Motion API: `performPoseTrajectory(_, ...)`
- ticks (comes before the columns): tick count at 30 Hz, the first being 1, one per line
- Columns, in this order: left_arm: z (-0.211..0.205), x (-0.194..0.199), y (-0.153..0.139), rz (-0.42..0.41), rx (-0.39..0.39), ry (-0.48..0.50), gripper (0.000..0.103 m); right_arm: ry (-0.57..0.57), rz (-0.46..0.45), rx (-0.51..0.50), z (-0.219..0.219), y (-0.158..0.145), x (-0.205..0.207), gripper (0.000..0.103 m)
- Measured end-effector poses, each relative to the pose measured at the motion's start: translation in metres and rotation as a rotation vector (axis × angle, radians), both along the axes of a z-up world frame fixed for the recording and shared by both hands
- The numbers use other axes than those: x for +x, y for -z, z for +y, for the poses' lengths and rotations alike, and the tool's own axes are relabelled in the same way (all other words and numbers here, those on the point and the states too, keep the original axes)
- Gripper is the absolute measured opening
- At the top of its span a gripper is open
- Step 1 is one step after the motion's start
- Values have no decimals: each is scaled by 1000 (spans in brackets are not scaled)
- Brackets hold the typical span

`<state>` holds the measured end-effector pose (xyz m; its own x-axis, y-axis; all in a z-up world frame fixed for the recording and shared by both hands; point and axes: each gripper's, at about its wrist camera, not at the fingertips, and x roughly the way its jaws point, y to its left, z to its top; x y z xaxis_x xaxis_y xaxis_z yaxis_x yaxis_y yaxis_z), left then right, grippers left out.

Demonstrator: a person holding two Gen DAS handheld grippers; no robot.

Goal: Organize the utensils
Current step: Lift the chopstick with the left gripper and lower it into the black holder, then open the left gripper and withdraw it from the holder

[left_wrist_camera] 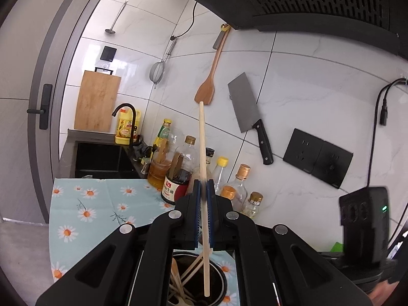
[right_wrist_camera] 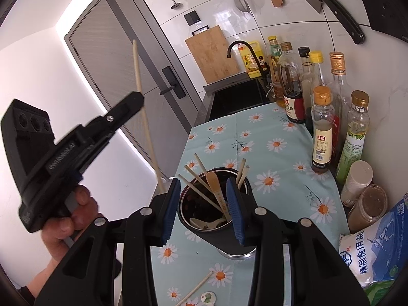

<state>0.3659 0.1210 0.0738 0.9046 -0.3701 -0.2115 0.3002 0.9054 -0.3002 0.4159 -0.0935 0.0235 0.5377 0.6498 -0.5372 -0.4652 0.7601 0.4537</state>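
Observation:
My left gripper (left_wrist_camera: pixel 203 186) is shut on a long pale chopstick (left_wrist_camera: pixel 201 140). The stick stands nearly upright, its lower end over the black utensil holder (left_wrist_camera: pixel 221 283). From the right wrist view, a hand carries the left gripper (right_wrist_camera: pixel 139 97) left of the holder, and the chopstick (right_wrist_camera: pixel 148 132) slants through it. My right gripper (right_wrist_camera: pixel 204 196) straddles the utensil holder (right_wrist_camera: pixel 204 232), its blue pads (right_wrist_camera: pixel 170 209) against the sides. Inside are several chopsticks, a wooden spoon (right_wrist_camera: pixel 214 181) and a white spoon (right_wrist_camera: pixel 204 223). One loose chopstick (right_wrist_camera: pixel 196 288) lies on the daisy cloth beside a small painted piece (right_wrist_camera: pixel 207 297).
Bottles (right_wrist_camera: pixel 322 132) line the wall on the right, with jars and a salt bag (right_wrist_camera: pixel 374 252) nearer. The sink (right_wrist_camera: pixel 237 97) and black tap (right_wrist_camera: pixel 242 46) lie beyond the daisy cloth (right_wrist_camera: pixel 278 158). A cleaver (left_wrist_camera: pixel 247 104), wooden spatula (left_wrist_camera: pixel 209 86) and strainer hang on the tiles.

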Motion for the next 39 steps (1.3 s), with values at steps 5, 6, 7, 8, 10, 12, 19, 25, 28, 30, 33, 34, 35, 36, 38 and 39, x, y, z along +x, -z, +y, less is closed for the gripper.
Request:
performPoseTrajectory(5,-1,12,29,3,-8,-2,4,7,3,-4,-1,0,1,39)
performPoseTrajectory(6,-3,14,36,6,-3,-5,4,8,2,-6,-1,0,1,39)
performPoseTrajectory(7,-3,15,41,12,-1,-6,4,9,3,-7,-1,1,1,39)
performPoseTrajectory(8,-4,16,48,17,3,-6,4,11,5,-8,-1,1,2,39)
performPoseTrajectory(10,-4,17,55,24,11,-11,4,11,6,-11,-1,1,2,39)
performPoseTrajectory(12,-3,18,64,44,18,-15,4,12,7,-14,-1,2,2,39)
performPoseTrajectory(19,-6,15,79,82,58,-21,5,11,10,-15,0,2,2,40)
performPoseTrajectory(25,0,12,76,101,66,-26,5,12,4,-3,0,1,0,42)
performPoseTrajectory(28,3,9,75,99,63,-34,5,8,1,-3,1,0,-2,42)
performPoseTrajectory(30,4,6,73,94,65,-36,5,7,-1,-1,1,0,-4,42)
performPoseTrajectory(33,5,2,71,90,63,-37,5,5,-1,-1,1,0,-6,42)
performPoseTrajectory(34,6,1,71,88,64,-37,5,3,-1,-1,2,0,-8,42)
performPoseTrajectory(35,7,-1,70,87,63,-40,5,1,-3,0,2,-1,-9,42)
performPoseTrajectory(36,8,-2,70,87,62,-43,5,1,-6,0,2,-2,-10,42)
performPoseTrajectory(38,9,-4,69,85,62,-45,5,2,-7,3,2,-3,-11,42)
performPoseTrajectory(39,10,-5,68,84,64,-49,5,2,-8,5,2,-3,-12,42)
